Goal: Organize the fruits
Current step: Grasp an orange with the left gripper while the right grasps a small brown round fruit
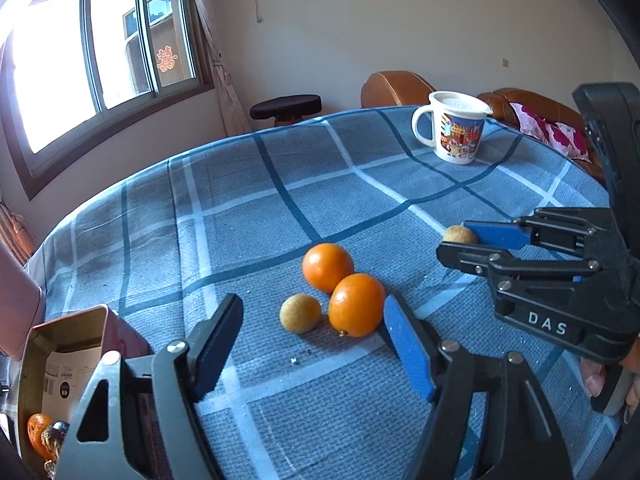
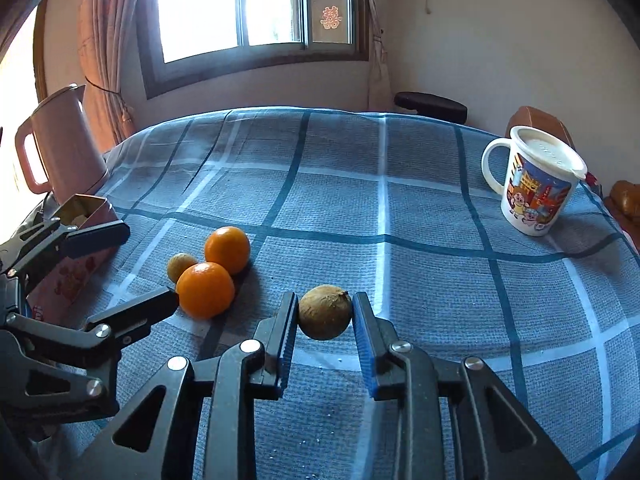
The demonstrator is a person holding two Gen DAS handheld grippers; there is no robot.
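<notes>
Bright window (image 2: 256,4), pale walls, brown sofa (image 1: 520,100)

On the blue checked cloth-covered surface (image 2: 400,208), my right claw (image 2: 325,316) flanks a small round brown fruit (image 2: 325,317), two round orange tangerines (image 2: 214,272) left, a white cartoon-printed lidded mug (image 2: 534,184) far right.

Table (image 2: 400,208) draped in blue checked cloth. Near the middle: two oranges (image 1: 327,267) (image 1: 356,305) touching, small brown fruit (image 1: 300,313) just beside them. Toward the right edge: lidded cartoon mug (image 2: 534,184). At the left edge: open red box (image 1: 80,344), with pink kettle (image 2: 64,144) behind at the far left corner.
</notes>
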